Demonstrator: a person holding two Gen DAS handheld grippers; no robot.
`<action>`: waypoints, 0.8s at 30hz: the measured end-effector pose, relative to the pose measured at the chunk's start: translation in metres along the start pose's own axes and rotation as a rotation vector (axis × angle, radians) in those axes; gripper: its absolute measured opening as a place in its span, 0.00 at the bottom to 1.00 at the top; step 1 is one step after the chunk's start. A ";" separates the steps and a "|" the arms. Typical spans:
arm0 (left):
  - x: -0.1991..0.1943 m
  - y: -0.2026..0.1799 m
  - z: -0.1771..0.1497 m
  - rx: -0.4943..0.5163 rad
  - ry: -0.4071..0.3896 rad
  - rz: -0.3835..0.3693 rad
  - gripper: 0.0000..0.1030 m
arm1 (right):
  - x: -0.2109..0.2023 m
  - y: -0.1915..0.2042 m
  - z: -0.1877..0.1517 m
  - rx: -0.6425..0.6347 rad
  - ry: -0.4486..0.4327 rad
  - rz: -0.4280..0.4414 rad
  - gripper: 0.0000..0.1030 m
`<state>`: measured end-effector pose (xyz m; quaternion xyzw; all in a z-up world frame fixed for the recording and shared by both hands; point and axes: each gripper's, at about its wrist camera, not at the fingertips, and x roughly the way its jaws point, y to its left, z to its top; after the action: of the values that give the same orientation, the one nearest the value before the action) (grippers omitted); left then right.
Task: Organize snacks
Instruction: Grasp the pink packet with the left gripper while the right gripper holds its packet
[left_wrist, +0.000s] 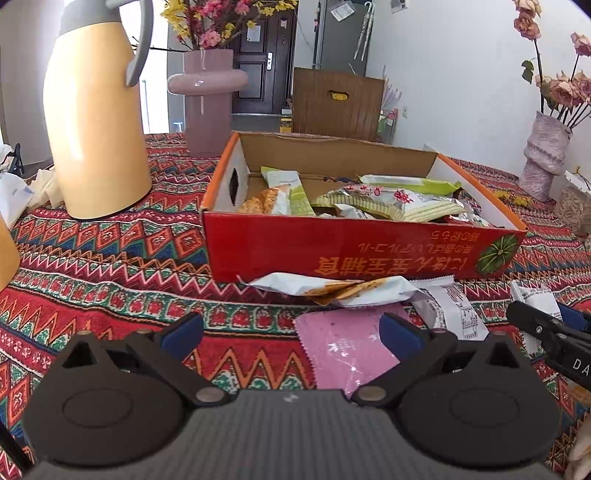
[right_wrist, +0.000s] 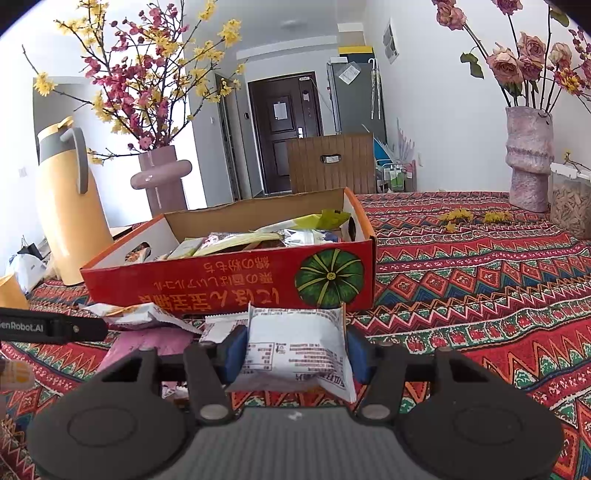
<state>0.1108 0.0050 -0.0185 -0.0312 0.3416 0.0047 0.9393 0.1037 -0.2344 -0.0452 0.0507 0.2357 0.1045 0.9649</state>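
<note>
Now, with the right gripper (right_wrist: 295, 350) clamped on the white snack packet (right_wrist: 295, 343) just before the red box (right_wrist: 229, 284), lift it clear of the near wall before releasing, while the left gripper (left_wrist: 291, 332) hangs wide open, empty.

one red cardboard box (left_wrist: 362, 254) stood on the patterned cloth (left_wrist: 110, 258). outside it, four snack packets were counted: a white-and-orange packet (left_wrist: 332, 290), a pink packet (left_wrist: 343, 350), a white printed packet (left_wrist: 454, 314) flat on the cloth, and one white packet (right_wrist: 295, 347) between blue pads. inside the box, perhaps six or seven packets (left_wrist: 388, 201), overlapping too much for a sure count. two grippers: left gripper (left_wrist: 291, 332), right gripper (right_wrist: 295, 350). one yellow jug (left_wrist: 96, 122). two flower vases: pink vase (left_wrist: 208, 99), mottled vase (right_wrist: 528, 158).
</note>
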 end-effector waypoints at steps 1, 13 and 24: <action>0.003 -0.004 0.001 0.002 0.013 -0.008 1.00 | -0.001 0.000 0.000 0.000 -0.002 0.002 0.54; 0.031 -0.044 0.009 -0.013 0.146 -0.013 1.00 | -0.002 0.000 -0.001 0.000 -0.006 0.005 0.54; 0.045 -0.053 0.001 0.014 0.194 0.054 1.00 | -0.002 0.001 0.000 0.000 -0.004 0.005 0.55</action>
<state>0.1473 -0.0483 -0.0439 -0.0154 0.4316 0.0246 0.9016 0.1017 -0.2340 -0.0446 0.0517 0.2337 0.1070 0.9650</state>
